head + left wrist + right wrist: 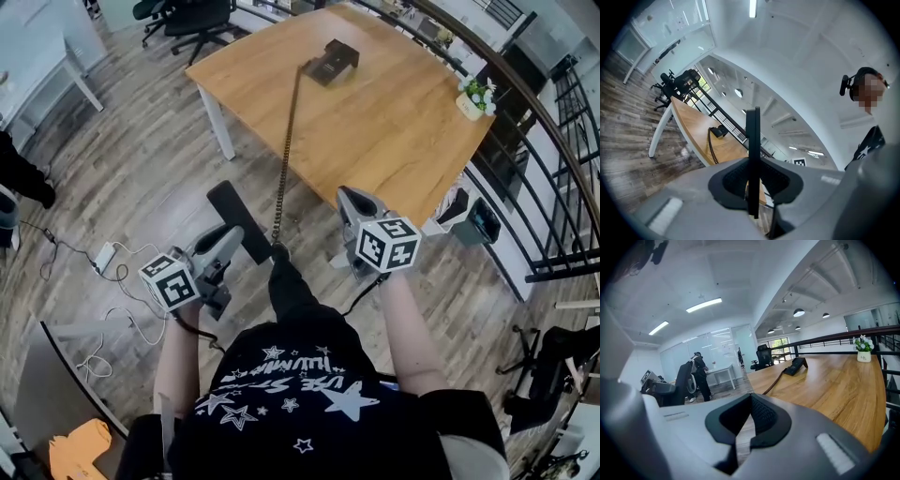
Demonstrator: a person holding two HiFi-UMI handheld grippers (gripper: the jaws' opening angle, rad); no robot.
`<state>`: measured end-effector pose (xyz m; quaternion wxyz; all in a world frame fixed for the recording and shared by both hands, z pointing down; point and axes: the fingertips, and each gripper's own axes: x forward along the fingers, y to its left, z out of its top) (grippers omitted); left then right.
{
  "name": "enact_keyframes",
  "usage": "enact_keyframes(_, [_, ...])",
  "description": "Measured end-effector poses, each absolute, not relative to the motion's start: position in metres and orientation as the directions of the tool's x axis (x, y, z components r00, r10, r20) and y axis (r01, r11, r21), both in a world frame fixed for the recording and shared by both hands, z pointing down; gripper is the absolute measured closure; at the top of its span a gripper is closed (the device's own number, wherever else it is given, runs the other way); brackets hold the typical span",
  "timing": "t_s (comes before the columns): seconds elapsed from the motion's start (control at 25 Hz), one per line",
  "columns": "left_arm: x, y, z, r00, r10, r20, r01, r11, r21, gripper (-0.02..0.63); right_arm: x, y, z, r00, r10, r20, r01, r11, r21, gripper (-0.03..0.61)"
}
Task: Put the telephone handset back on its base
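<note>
**A:** Head view first. Where is the handset (239, 217)?

**B:** Off the table (375, 131), near the person and over the floor. The left gripper (228, 242) holds it. The base (330, 62) sits toward the far side of the table. A coiled cord (286, 141) runs from the base across the top, over the near edge and down to the handset. Handset and base are well apart.

**A:** Right gripper (354, 204)?

**B:** To the right of the handset, by the table's near edge. It carries nothing.

**A:** Left gripper view.

**B:** Jaws narrow, clamped on the handset, which shows edge-on as a thin black slab standing between the pads. Table, base and cord lie beyond, to the left.

**A:** Right gripper view.

**B:** Jaw tips look closed together, with nothing between them. The base is far across the table and the cord leads toward it. A small plant pot (864, 355) stands at the far right.

**A:** Step in hand?

**B:** Judged as the carry. The handset is grasped but not yet over the table.

**A:** Next move?

**B:** Reach to the far side, bring the handset above the base and line it up with the cradle. Lower it flat, then let go. Slack cord could bunch underneath. The right gripper could steady the base if it slides.
</note>
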<state>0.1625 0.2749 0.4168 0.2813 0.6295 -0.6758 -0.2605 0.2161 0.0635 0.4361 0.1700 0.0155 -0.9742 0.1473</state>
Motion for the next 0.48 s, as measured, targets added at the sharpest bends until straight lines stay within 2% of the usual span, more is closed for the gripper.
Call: enact_keyframes(0.48, [0.065,0.205,0.418,0.003,-0.997,0.074,-0.683,0.052,0.728,0.538,0.09,-0.012,0.437,-0.945,0.02,0.325,-0.087,0.946,-0.312,0.577])
